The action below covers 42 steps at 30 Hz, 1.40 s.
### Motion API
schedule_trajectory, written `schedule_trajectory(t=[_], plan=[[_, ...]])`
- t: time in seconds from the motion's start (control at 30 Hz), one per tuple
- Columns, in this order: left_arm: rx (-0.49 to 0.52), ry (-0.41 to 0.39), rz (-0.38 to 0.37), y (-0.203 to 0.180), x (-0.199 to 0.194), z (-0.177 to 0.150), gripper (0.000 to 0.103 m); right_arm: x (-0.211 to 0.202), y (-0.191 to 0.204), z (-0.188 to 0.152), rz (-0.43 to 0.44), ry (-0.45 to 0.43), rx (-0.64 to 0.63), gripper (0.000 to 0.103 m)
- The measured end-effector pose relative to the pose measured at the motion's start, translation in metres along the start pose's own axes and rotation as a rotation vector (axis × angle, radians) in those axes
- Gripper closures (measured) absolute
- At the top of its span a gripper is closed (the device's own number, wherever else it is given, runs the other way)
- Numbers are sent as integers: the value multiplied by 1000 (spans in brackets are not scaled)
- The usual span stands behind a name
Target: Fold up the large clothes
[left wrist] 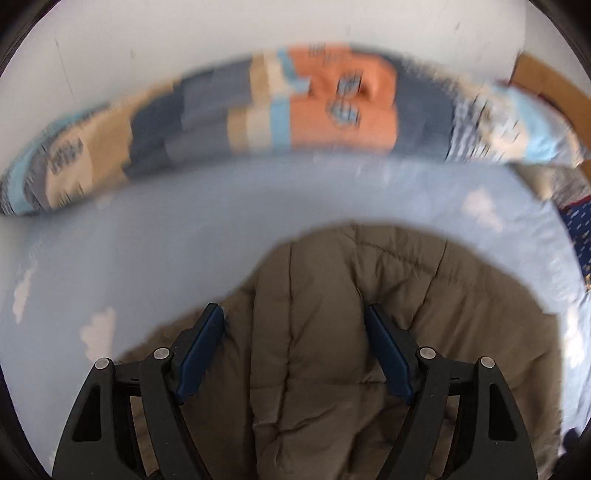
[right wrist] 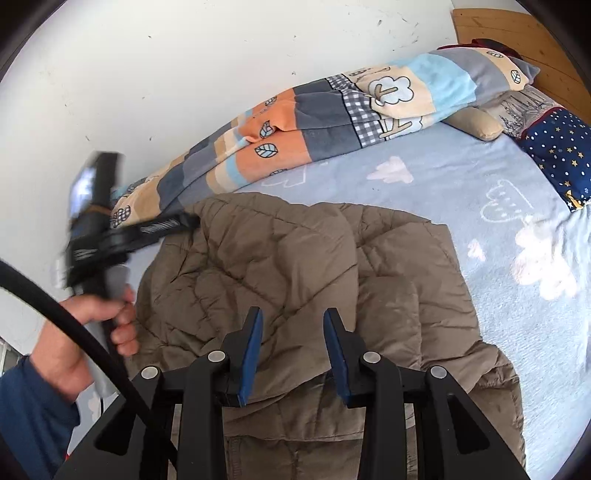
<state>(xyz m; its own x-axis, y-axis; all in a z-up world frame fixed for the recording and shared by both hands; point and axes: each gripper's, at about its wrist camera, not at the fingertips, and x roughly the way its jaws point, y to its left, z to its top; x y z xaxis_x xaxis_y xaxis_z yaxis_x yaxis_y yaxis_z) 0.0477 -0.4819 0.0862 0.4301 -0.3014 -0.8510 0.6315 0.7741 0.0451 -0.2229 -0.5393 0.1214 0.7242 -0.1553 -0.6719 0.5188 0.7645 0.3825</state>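
Observation:
A brown quilted puffer jacket [right wrist: 295,266] lies partly folded on a light blue bed sheet [right wrist: 461,192]. It also shows in the left wrist view [left wrist: 332,314]. My left gripper [left wrist: 293,314] is open, its jaws wide apart just above the jacket with nothing between them. In the right wrist view the left gripper [right wrist: 184,223] reaches over the jacket's far left edge, blurred, held by a hand [right wrist: 92,325]. My right gripper [right wrist: 293,317] is open and empty, hovering above the jacket's near middle.
A rolled patchwork blanket [right wrist: 314,118] in orange, grey and blue lies along the white wall [right wrist: 184,55] behind the jacket. Pillows, one navy with stars [right wrist: 557,151], sit at the right by a wooden headboard [right wrist: 517,33]. A black cable [right wrist: 74,321] crosses the lower left.

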Motion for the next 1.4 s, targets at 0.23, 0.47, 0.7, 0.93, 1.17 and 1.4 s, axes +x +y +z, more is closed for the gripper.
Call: schedule_trajectory(t=[0.23, 0.47, 0.7, 0.93, 1.17, 1.4], plan=[[3, 35, -10, 4, 19, -15, 24, 3, 1, 14, -13, -15, -2, 66], [3, -103, -103, 23, -51, -15, 25, 17, 31, 75, -29, -59, -111, 66], [-1, 6, -91, 41, -5, -29, 24, 133, 28, 95, -113, 141, -182, 66], [-15, 9, -85, 37, 2, -38, 24, 185, 4, 66, -166, 285, -180, 66], [-35, -124, -164, 42, -69, -62, 24, 106, 29, 76, -81, 164, -211, 66], [6, -96, -151, 26, -59, -98, 24, 77, 54, 28, -40, 158, -248, 66]])
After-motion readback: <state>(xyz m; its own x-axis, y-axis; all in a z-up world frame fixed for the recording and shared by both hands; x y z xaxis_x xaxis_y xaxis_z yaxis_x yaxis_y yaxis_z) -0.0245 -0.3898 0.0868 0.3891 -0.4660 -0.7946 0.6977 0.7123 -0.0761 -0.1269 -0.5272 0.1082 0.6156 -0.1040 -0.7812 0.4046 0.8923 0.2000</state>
